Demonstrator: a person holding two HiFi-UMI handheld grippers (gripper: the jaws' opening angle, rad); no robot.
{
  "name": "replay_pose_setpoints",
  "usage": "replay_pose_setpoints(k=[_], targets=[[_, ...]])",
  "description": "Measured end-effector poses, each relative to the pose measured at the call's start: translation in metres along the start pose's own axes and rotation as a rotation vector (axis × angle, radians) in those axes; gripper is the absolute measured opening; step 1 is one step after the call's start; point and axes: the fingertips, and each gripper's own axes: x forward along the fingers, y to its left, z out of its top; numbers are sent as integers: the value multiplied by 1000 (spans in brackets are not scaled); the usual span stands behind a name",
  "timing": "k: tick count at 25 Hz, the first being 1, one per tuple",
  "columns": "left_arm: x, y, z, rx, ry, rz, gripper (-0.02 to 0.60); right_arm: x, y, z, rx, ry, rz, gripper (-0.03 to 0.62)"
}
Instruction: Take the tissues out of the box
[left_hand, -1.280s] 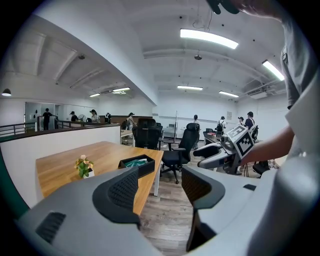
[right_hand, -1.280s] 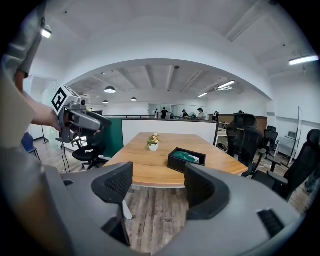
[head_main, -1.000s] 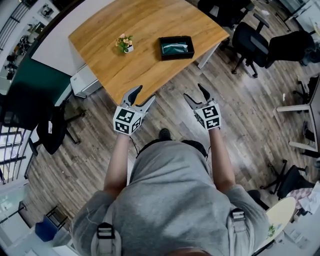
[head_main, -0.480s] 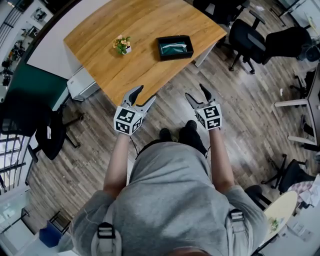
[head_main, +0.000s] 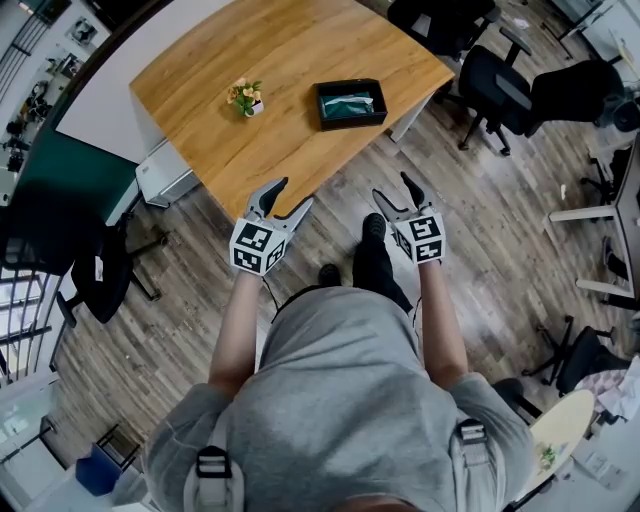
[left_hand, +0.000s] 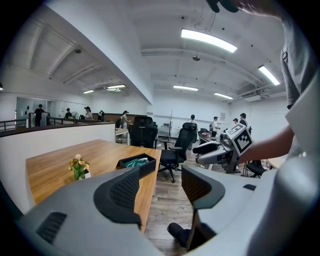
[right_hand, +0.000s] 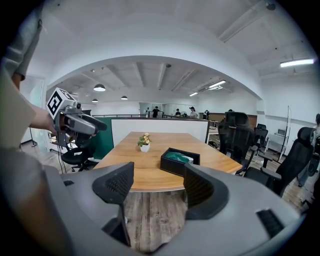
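Wood-grain planks cover the floor (head_main: 480, 230) of an open office, and a light wooden table (head_main: 290, 130) stands ahead of us with black office chairs (head_main: 500, 85) off to the right. We hold both grippers over the floor, short of the table's near edge. The left gripper (head_main: 291, 193) and the right gripper (head_main: 392, 187) each have their jaws spread wide with nothing between them. Each gripper view shows only floor and table edge in the gap.

The black box (head_main: 351, 104) sits on the table near its right edge, well apart from both grippers, with the teal-green tissues (head_main: 350, 100) lying inside it. A small potted plant (head_main: 247, 97) stands to its left. From the right gripper (right_hand: 159, 184) we see the box (right_hand: 179, 161) just above the gap, toward the right jaw. From the left gripper (left_hand: 160, 182) the box (left_hand: 137, 164) shows above the left jaw.
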Motion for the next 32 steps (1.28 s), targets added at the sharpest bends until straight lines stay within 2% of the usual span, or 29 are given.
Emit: replay_pose_setpoints(k=[8,19,32], targets=[[28,13,6,-12,15,22,275,23,-22,-4,15,1,35,319],[92,31,30,-26,36,38,275,69,-77,7,26,16,90,319],[167,45,60,-72,33,116,275,111,-155,18,-19,42,185,314]])
